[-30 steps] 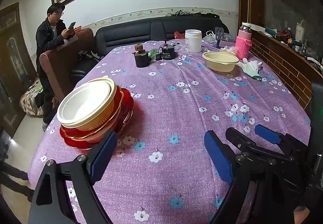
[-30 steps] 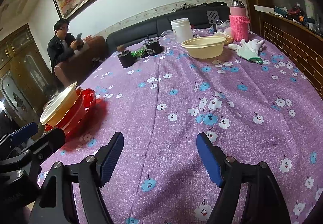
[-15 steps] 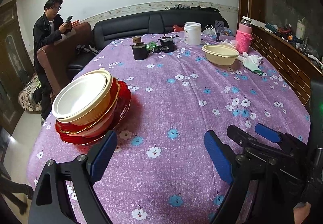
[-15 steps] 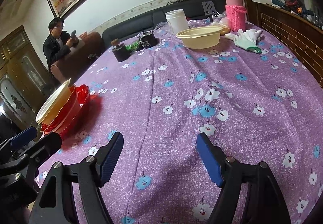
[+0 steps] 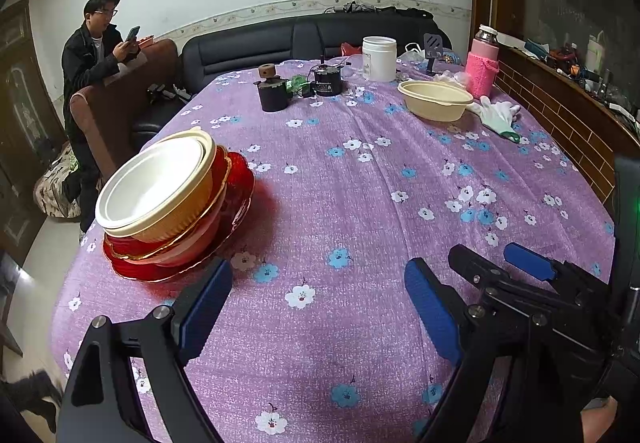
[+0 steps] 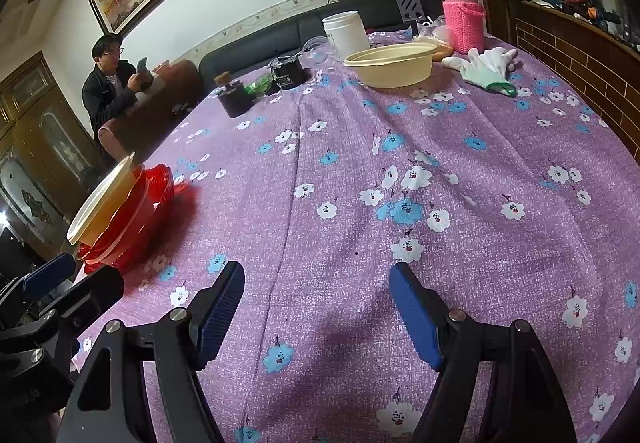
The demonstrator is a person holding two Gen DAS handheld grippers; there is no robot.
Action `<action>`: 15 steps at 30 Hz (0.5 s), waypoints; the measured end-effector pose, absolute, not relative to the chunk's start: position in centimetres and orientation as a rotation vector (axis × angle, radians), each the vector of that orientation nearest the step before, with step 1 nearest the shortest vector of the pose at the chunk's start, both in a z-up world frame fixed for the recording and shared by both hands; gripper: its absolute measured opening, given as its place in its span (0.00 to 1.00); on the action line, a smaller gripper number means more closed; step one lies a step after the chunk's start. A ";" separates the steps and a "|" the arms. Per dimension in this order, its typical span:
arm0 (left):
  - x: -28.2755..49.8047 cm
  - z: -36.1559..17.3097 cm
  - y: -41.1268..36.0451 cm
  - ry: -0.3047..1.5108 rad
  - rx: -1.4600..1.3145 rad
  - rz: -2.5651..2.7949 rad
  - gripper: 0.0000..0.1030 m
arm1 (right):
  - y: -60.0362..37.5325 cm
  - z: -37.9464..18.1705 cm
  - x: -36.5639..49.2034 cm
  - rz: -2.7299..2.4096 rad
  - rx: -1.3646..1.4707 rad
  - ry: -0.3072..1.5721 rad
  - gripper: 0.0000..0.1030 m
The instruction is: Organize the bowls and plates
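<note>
We hold both grippers, left (image 5: 318, 307) and right (image 6: 316, 307), wide open and empty above the purple flowered tablecloth (image 5: 360, 203), beside stacked cream-and-red plastic bowls (image 5: 160, 199).

Left gripper (image 5: 316, 307) and right gripper (image 6: 318, 303) hover side by side — jaws spread, empty.

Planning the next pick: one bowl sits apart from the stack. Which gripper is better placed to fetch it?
Probably right. The cream bowl lies far across the table on the right side, beside the glove; the right gripper is empty, jaws open. The left gripper sits nearer the stack.
</note>
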State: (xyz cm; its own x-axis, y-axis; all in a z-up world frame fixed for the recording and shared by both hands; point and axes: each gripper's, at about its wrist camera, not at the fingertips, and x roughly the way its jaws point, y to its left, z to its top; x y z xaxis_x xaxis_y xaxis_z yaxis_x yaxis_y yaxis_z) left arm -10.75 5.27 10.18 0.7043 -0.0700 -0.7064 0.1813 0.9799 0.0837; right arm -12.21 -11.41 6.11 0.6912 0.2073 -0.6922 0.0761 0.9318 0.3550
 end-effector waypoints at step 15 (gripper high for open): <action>-10.5 9.4 5.2 0.798 0.147 -0.146 0.85 | -11.5 5.7 -12.3 0.076 0.381 0.824 0.77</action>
State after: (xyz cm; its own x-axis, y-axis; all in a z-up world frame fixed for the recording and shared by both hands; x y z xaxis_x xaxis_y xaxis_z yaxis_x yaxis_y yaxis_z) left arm -10.52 5.17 9.42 0.6894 -0.0750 -0.7204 0.1855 0.9797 0.0756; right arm -12.26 -11.51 5.66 0.6809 0.2123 -0.7010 0.0803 0.9297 0.3596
